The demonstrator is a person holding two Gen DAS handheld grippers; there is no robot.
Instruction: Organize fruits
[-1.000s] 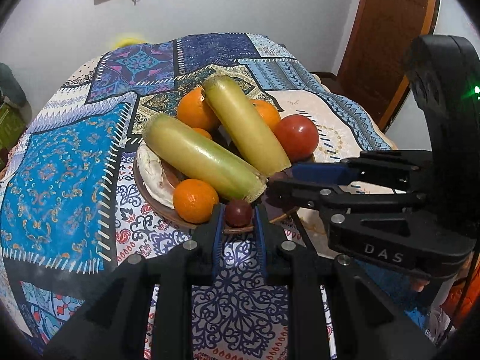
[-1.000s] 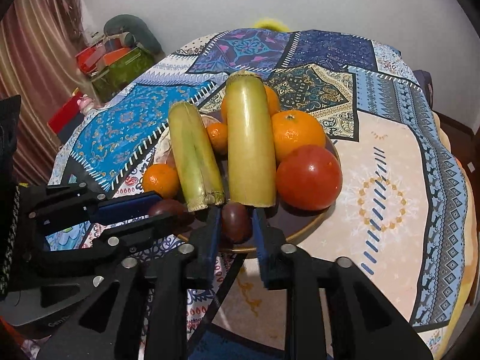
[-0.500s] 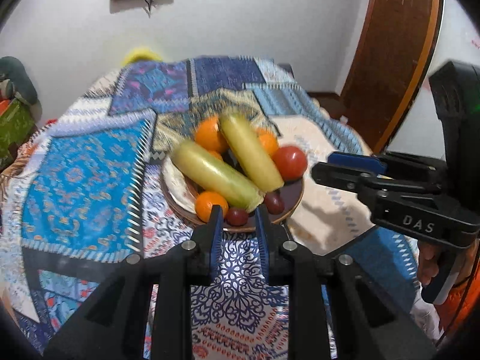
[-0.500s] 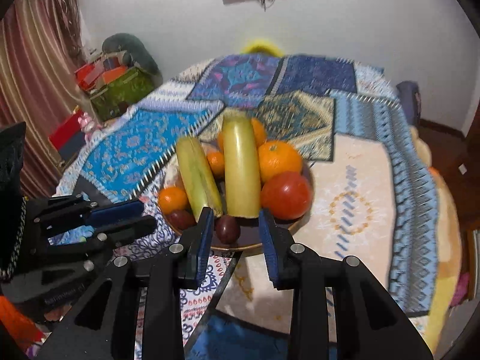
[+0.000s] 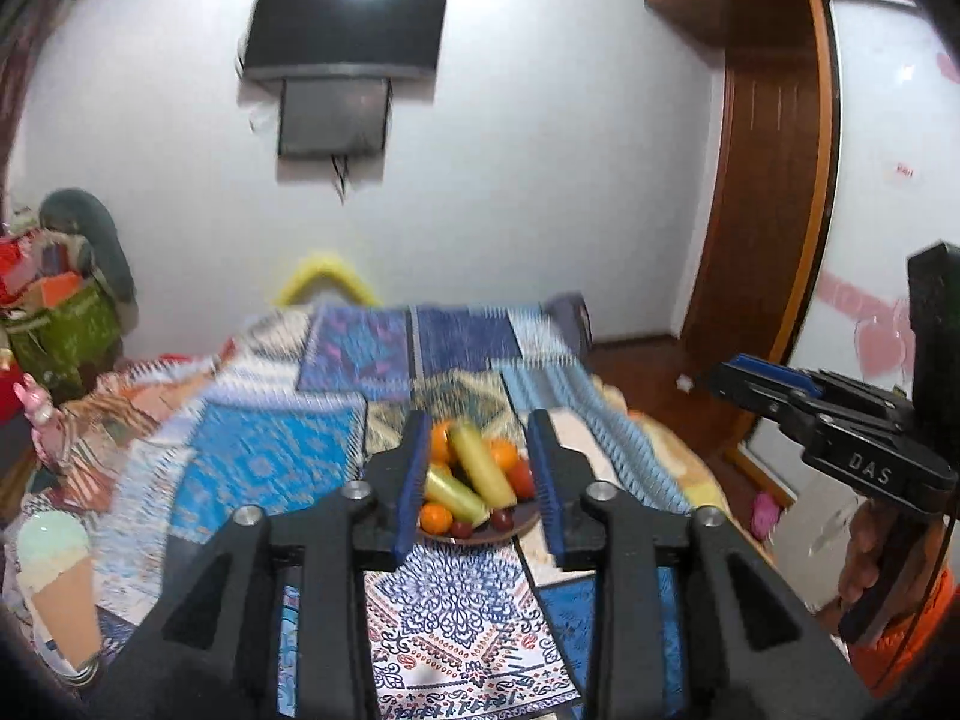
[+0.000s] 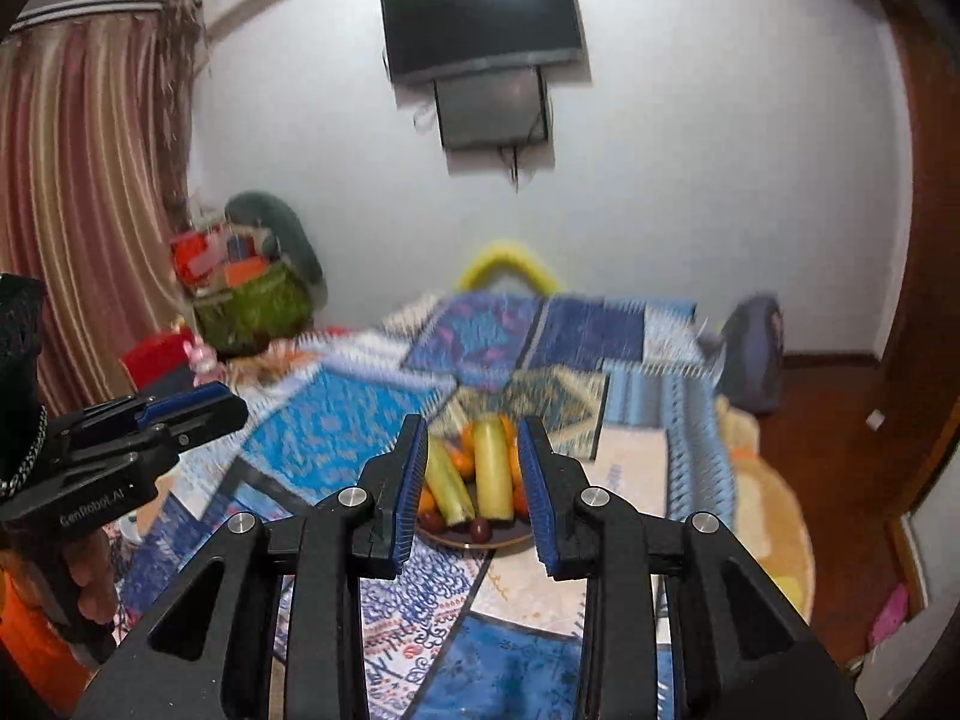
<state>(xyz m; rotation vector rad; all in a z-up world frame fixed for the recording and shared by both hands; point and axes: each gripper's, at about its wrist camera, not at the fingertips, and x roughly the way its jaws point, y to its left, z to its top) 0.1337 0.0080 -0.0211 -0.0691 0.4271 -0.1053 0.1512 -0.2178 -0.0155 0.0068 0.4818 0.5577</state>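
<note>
A brown plate (image 5: 521, 527) on the patterned cloth holds two long yellow-green fruits (image 5: 482, 467), oranges (image 5: 435, 517), a red fruit (image 5: 523, 478) and two small dark fruits (image 5: 501, 519). My left gripper (image 5: 480, 468) is open and empty, well back from the plate. My right gripper (image 6: 473, 474) is also open and empty, equally far back; the plate (image 6: 516, 534) shows between its fingers. Each gripper shows at the edge of the other's view, the right one (image 5: 774, 384) and the left one (image 6: 180, 414).
The patchwork cloth (image 5: 270, 456) covers a round table. A bag of clutter (image 6: 252, 300) and a curtain (image 6: 78, 210) stand at the left, a wall TV (image 6: 480, 24) behind, a wooden door (image 5: 762, 198) at the right. An ice-cream shaped object (image 5: 57, 576) lies at the near left.
Both grippers have let go of their small dark fruits, which now lie on the plate. Both have opened and pulled far back and up from the plate.
</note>
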